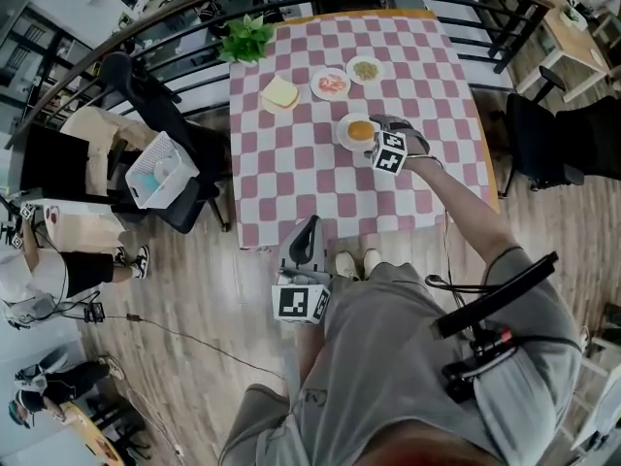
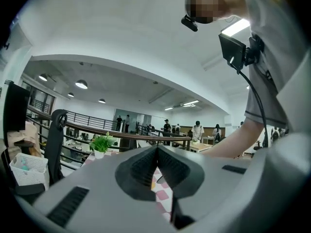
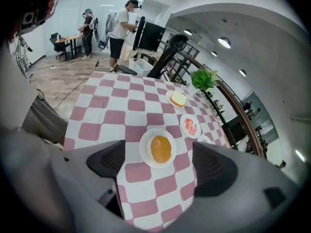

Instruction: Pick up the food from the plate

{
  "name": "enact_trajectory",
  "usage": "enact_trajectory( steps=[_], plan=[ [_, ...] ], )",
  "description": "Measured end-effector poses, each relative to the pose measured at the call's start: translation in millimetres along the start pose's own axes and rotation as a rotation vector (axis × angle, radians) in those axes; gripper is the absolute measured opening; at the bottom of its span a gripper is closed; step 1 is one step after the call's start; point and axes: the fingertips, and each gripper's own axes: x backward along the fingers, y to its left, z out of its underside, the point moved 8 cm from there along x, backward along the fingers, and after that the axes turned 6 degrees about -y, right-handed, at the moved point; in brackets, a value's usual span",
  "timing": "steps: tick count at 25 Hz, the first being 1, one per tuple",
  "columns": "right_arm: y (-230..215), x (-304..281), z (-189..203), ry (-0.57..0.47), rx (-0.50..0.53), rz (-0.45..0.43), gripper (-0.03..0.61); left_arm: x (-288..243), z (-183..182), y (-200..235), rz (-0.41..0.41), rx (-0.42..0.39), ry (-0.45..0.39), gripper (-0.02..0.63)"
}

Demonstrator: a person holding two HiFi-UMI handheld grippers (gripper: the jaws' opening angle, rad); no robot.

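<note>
An orange bun lies on a small white plate on the pink-and-white checkered table. My right gripper hovers just right of that plate, open and holding nothing. In the right gripper view the bun and its plate sit ahead between the spread jaws of the right gripper, a little above the table. My left gripper hangs low by the person's legs, off the table. In the left gripper view the left gripper is shut on nothing and points across the room.
Farther back on the table are a bread slice, a plate of red slices, a small dish of greenish food and a potted plant. A chair with a white basket stands at the left. A railing runs behind.
</note>
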Motion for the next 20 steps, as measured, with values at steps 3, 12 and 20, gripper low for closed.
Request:
enact_trajectory(
  steps=[3, 12, 20],
  plan=[
    [-9, -35, 3, 0.051, 0.034, -0.058, 0.428, 4, 3, 6, -0.036, 0.002, 0.015, 0.008],
    [-28, -130, 21, 0.174, 0.067, -0.189, 0.428, 5, 21, 18, -0.094, 0.016, 0.079, 0.008],
    [-12, -168, 47, 0.253, 0.047, -0.246, 0.428, 12, 36, 28, -0.13, 0.028, 0.1, 0.008]
  ],
)
